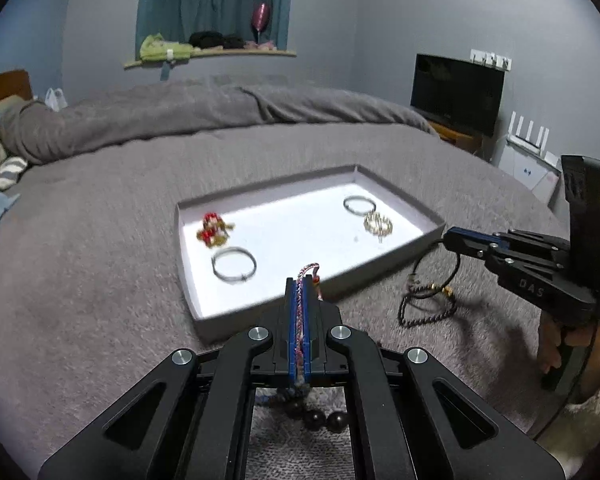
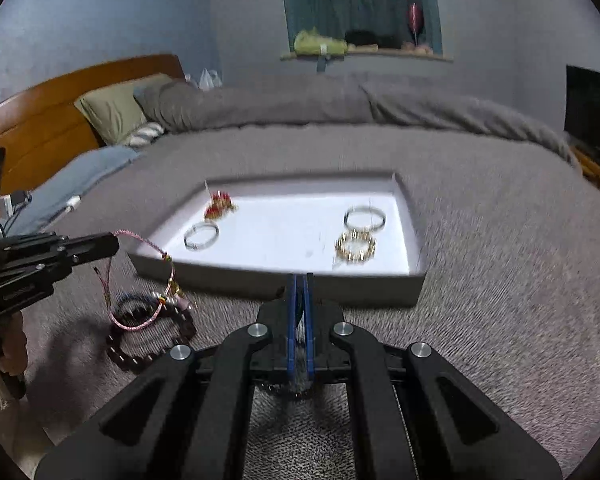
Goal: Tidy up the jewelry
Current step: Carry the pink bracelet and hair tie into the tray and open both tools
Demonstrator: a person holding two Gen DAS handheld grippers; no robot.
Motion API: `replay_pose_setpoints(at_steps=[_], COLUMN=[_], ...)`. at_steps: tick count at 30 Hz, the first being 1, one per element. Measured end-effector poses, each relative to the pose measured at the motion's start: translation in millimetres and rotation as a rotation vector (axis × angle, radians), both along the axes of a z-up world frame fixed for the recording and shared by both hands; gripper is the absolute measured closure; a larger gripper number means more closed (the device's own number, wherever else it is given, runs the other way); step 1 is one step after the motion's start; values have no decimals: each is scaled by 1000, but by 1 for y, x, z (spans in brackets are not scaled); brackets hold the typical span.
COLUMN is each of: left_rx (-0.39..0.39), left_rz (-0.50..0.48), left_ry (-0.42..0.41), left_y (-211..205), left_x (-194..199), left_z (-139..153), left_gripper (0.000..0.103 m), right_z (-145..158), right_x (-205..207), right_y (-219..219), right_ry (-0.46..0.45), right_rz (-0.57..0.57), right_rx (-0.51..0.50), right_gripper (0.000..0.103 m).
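Observation:
A grey tray with a white floor point(image 1: 188, 264) point(image 2: 414, 236) lies on the bed. It holds a red-gold piece point(image 1: 214, 229) point(image 2: 220, 204), two silver bangles point(image 1: 233, 265) point(image 1: 359, 204) point(image 2: 201, 237) point(image 2: 365, 217) and a gold bracelet point(image 1: 377, 224) point(image 2: 355, 248). My left gripper point(image 1: 299, 284) point(image 2: 114, 242) is shut on a pink braided bracelet point(image 1: 307, 270) point(image 2: 148, 280), lifted near the tray's front edge. My right gripper point(image 2: 299, 280) point(image 1: 448, 236) is shut on a dark beaded bracelet point(image 1: 428, 300) hanging beside the tray's right end. A dark bead bracelet point(image 2: 148, 336) lies on the blanket under the pink one.
The grey blanket point(image 1: 100, 280) covers the bed, with a bunched duvet point(image 1: 220, 108) behind the tray. Pillows point(image 2: 116, 108) and a wooden headboard point(image 2: 40, 120) lie to the left. A TV point(image 1: 456, 92) stands at the right wall.

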State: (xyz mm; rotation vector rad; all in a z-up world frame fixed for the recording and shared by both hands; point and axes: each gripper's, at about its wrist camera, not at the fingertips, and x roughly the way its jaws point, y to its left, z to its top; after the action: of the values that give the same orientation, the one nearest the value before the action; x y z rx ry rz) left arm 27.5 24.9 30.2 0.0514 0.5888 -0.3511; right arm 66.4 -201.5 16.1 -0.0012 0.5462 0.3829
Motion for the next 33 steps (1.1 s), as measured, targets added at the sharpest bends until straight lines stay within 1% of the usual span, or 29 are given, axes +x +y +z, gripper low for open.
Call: replay_pose_setpoints(at_steps=[2, 4, 7, 9, 12, 14, 17, 19, 21, 23, 26, 29, 30, 32, 33], left_rx=[4, -7, -25, -22, -35, -30, 5, 12, 20, 29, -16, 18, 10, -13, -10], left_rz=[13, 26, 46, 60, 57, 57, 37, 25, 17, 28, 30, 65, 72, 74, 74], left_ry=[-24, -38, -52, -69, -62, -55, -24, 6, 42, 69, 149, 177, 194, 218, 225], left_y=[2, 7, 13, 15, 14, 11, 0, -2, 0, 4, 20, 29, 31, 36, 36], left_x=[1, 3, 11, 19, 34, 45, 64, 72, 78, 85, 96, 103, 105, 108, 108], left_z=[7, 15, 27, 37, 44, 44, 35, 24, 10, 0, -19, -32, -36, -40, -41], left_gripper=[100, 100, 100, 100, 100, 100, 100, 100, 100, 100, 100, 100, 100, 100, 100], right_z=[9, 16, 28, 39, 47, 49, 48, 46, 40, 29, 11, -4, -8, -13, -15], right_x=[-1, 1, 10, 20, 36, 52, 78, 93, 103, 112, 116, 115, 116, 112, 109], right_y=[-1, 0, 1, 2, 3, 4, 7, 10, 12, 16, 18, 18, 17, 19, 21], right_ry=[-30, -51, -71, -93, -104, -95, -81, -65, -48, -13, 58, 123, 154, 178, 186], right_rz=[2, 0, -7, -18, -30, -38, -47, -42, -33, -4, 36, 58, 78, 92, 96], right_rx=[3, 3, 7, 12, 24, 36, 42, 49, 55, 57, 52, 30, 30, 21, 1], right_gripper=[100, 100, 100, 100, 100, 100, 100, 100, 100, 100, 100, 100, 100, 100, 100])
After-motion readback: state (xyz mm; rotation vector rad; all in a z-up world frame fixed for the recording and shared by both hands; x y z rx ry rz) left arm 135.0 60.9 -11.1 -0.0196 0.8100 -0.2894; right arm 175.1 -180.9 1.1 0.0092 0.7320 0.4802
